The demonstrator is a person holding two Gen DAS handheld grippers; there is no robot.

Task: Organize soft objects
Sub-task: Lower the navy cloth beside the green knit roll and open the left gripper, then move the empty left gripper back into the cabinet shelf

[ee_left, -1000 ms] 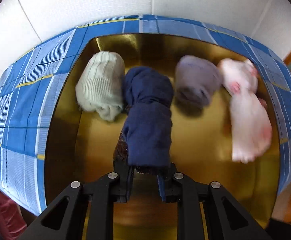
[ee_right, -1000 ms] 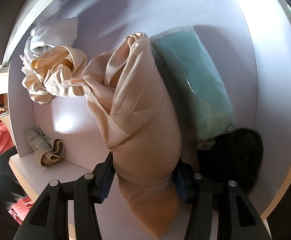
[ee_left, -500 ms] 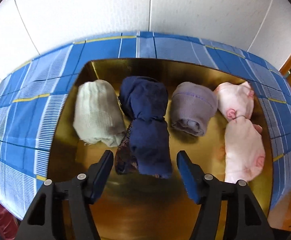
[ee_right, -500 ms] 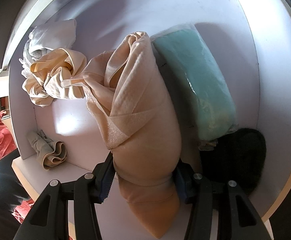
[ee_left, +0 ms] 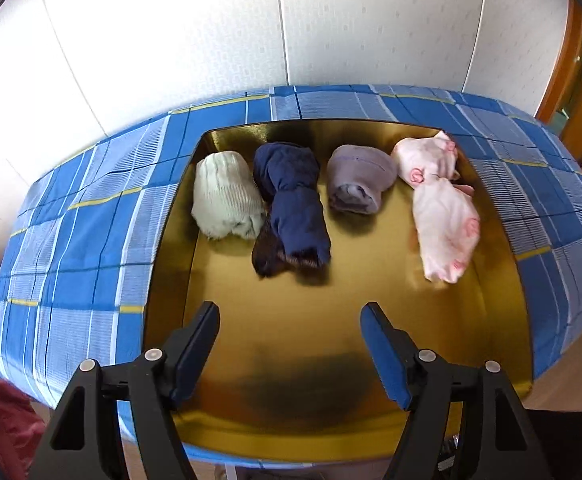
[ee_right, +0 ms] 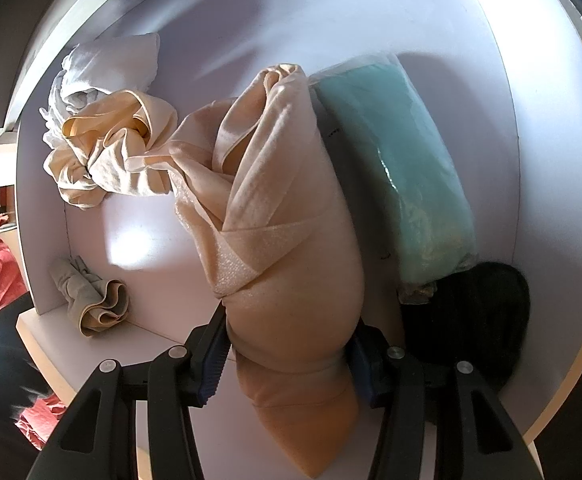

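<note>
In the left wrist view a gold tray (ee_left: 331, 340) holds a row of rolled soft items: a pale green roll (ee_left: 225, 196), a navy roll (ee_left: 295, 208), a grey roll (ee_left: 357, 178) and a pink patterned bundle (ee_left: 443, 208). My left gripper (ee_left: 291, 336) is open and empty, back from the navy roll. In the right wrist view my right gripper (ee_right: 287, 340) is shut on a peach rolled cloth (ee_right: 287, 216) inside a white shelf compartment (ee_right: 371, 12).
The tray sits on a blue plaid cloth (ee_left: 79, 240) against a white wall. The shelf also holds a teal wrapped bundle (ee_right: 403, 168), a black item (ee_right: 475, 320), a crumpled cream cloth (ee_right: 111, 156), white cloth (ee_right: 107, 68) and a beige piece (ee_right: 91, 300).
My left gripper let go of the navy roll, opened and pulled back from the tray. The right gripper stays shut on the peach roll, barely moving.
</note>
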